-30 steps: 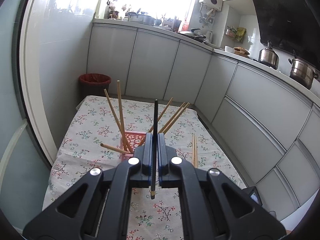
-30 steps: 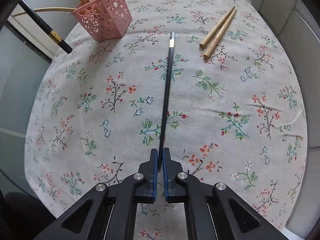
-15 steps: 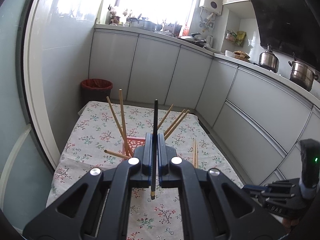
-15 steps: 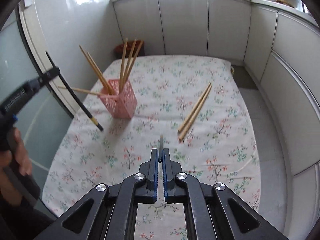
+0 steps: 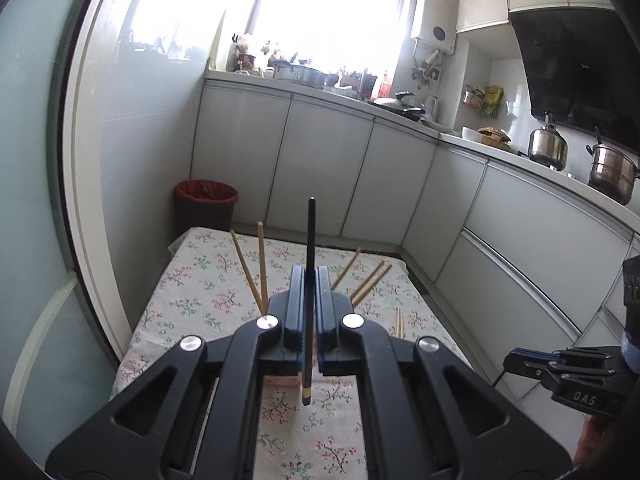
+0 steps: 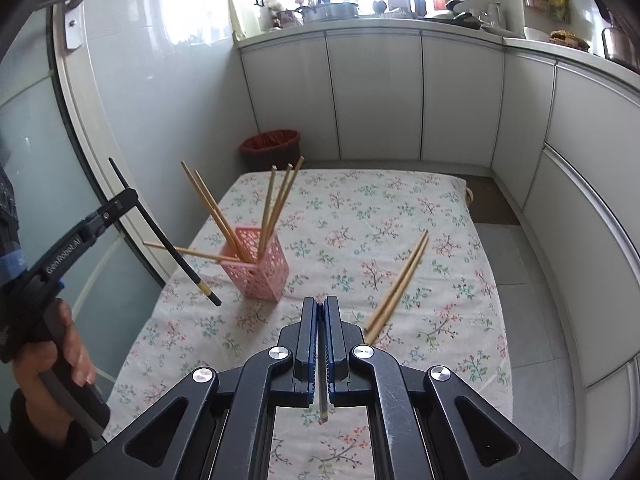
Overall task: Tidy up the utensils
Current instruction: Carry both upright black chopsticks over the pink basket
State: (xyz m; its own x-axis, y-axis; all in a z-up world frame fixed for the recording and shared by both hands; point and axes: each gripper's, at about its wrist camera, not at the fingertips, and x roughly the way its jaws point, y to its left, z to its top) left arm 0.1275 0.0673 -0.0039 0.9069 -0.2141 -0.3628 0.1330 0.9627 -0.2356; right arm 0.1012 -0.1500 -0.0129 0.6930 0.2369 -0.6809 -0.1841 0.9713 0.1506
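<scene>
1. step in hand, as i judge it: carrying black chopsticks to the pink holder; both are lifted off the floral surface.
2. left gripper is clamped on a black chopstick, shaft near upright, gold-banded tip hanging down. seen from the right wrist, that tip hangs at 9 o'clock of the holder, just beside it, above the cloth.
3. right gripper is closed on a second black chopstick; only its short banded end shows below the jaws.
4. holder sits at 11 o'clock of the right gripper, near, wooden chopsticks fanned inside.
5. next move probably calls for bringing a tip over the holder's mouth, then releasing.
6. loose wooden pair lies at 1 o'clock, still to collect.
</scene>
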